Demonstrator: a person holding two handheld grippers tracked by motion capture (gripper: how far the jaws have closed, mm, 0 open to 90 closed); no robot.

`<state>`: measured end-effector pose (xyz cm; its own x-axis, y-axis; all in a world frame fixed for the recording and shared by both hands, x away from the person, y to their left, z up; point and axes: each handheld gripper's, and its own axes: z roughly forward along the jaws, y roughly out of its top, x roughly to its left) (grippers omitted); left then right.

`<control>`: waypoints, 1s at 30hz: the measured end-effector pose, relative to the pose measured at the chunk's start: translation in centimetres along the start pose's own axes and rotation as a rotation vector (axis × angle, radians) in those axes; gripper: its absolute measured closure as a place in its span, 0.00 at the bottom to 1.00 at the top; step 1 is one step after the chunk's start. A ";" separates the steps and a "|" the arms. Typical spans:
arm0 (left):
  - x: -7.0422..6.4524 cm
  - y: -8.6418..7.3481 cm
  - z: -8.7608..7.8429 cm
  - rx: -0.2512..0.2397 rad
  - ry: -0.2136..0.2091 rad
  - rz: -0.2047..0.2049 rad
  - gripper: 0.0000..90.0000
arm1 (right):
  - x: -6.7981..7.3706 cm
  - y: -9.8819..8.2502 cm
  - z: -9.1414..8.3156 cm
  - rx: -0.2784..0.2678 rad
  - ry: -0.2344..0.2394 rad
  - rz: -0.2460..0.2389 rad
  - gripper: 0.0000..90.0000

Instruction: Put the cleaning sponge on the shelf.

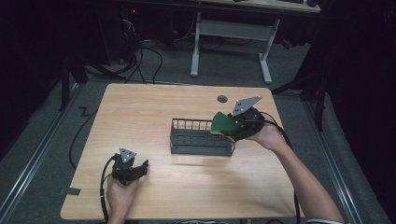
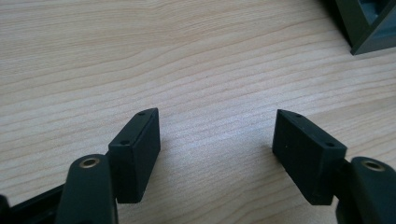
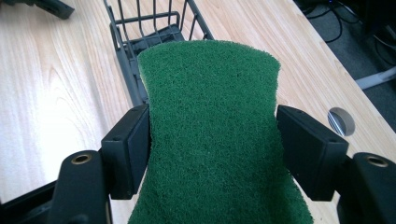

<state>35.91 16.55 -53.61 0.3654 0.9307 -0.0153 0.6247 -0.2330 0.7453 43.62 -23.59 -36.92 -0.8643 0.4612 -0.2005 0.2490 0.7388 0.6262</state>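
My right gripper point(image 1: 229, 125) is shut on a green scouring sponge point(image 1: 222, 123), held over the right end of a dark wire basket point(image 1: 201, 142) at the table's middle. In the right gripper view the sponge point(image 3: 210, 135) sits pinched at its narrow waist between both pads point(image 3: 128, 149), with the basket point(image 3: 149, 28) just beyond its far edge. A thin yellow layer shows under the green in the high view. My left gripper point(image 1: 140, 167) rests low near the table's front left, open with nothing in it; its view shows bare wood between the spread jaws point(image 2: 217, 156).
A corner of the basket point(image 2: 369, 23) shows at the top right of the left gripper view. A round cable hole point(image 1: 222, 98) lies behind the basket on the wooden table point(image 1: 140, 112). Cables and a white desk frame point(image 1: 231, 44) stand on the floor beyond.
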 end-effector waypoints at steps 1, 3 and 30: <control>0.0 0.0 0.0 0.000 0.000 0.000 0.36 | -0.1 0.1 0.3 0.005 0.006 0.000 0.33; 0.0 0.0 0.0 -0.001 0.001 0.000 0.36 | -0.5 0.1 0.8 0.007 0.019 0.005 0.33; 0.0 0.0 0.0 -0.001 0.003 -0.002 0.36 | -1.9 0.6 4.1 0.062 0.048 -0.033 0.33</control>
<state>35.91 16.52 -53.62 0.3620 0.9321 -0.0150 0.6246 -0.2306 0.7461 47.17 -22.01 -39.25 -0.8921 0.4133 -0.1825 0.2454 0.7826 0.5722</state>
